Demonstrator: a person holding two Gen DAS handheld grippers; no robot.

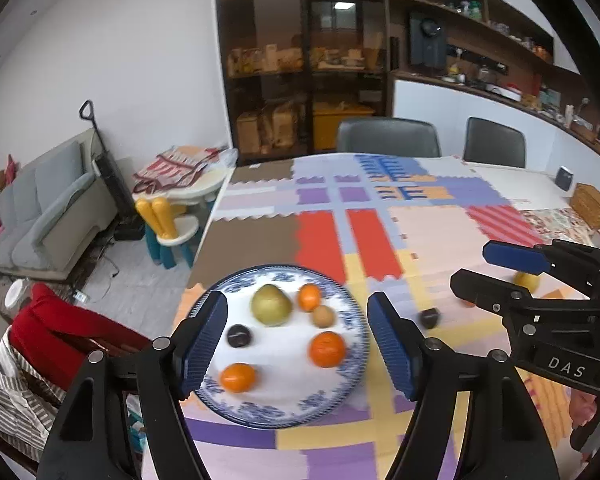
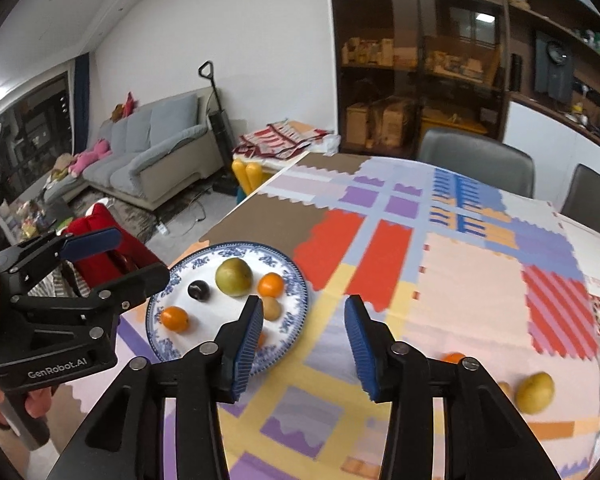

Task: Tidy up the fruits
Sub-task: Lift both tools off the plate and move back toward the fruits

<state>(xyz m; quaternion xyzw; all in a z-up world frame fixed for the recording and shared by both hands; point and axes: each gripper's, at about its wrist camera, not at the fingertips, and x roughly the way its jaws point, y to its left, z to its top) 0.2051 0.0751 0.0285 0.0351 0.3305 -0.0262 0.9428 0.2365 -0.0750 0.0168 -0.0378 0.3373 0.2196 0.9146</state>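
Left gripper [image 1: 296, 344]: matte black angular frame, two thick black arms ending in blue ribbed pads [image 1: 204, 344]. Round silver screws on arm joints. From right wrist view, its side body carries white marking "GenRobot.AI".

Right gripper [image 2: 304, 346]: same black frame, same blue ribbed pads [image 2: 246, 346], same silver screws. From left wrist view, white letters "DAS" on its body. Bare fingers [image 2: 34, 402] visible under left gripper body; no sleeve visible.
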